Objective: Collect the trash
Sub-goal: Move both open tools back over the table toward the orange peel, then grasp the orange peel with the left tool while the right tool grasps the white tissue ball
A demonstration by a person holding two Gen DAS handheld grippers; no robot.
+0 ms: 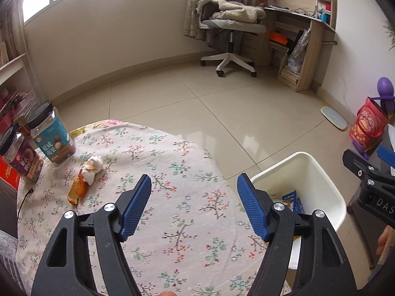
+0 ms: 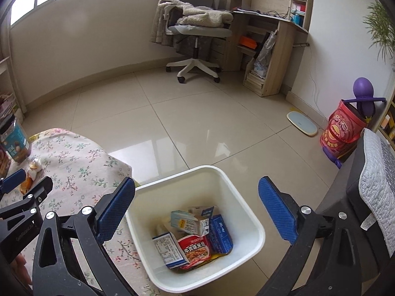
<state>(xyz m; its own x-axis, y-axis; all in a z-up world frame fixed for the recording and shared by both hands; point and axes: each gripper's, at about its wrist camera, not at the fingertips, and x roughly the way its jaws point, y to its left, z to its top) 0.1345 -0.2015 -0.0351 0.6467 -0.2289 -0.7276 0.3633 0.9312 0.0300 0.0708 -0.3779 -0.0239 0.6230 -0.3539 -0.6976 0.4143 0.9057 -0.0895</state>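
Only 2 jars (image 1: 50,133), 1 white bin (image 2: 246,207).

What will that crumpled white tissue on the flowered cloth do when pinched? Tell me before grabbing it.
The crumpled tissue looks soft and loosely wadded, so it will probably squash flat and weigh almost nothing. It lies against the orange wrapper, which may drag along or slide away. The tablecloth beneath looks loose, so a low pinch could catch fabric too.

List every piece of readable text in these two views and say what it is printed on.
"DAS", cut off: right gripper body.
Chinese print, too blurred to quote: teal-label jar, purple-label jar, red packet in white bin, red bucket.
Left gripper body: too blurred.
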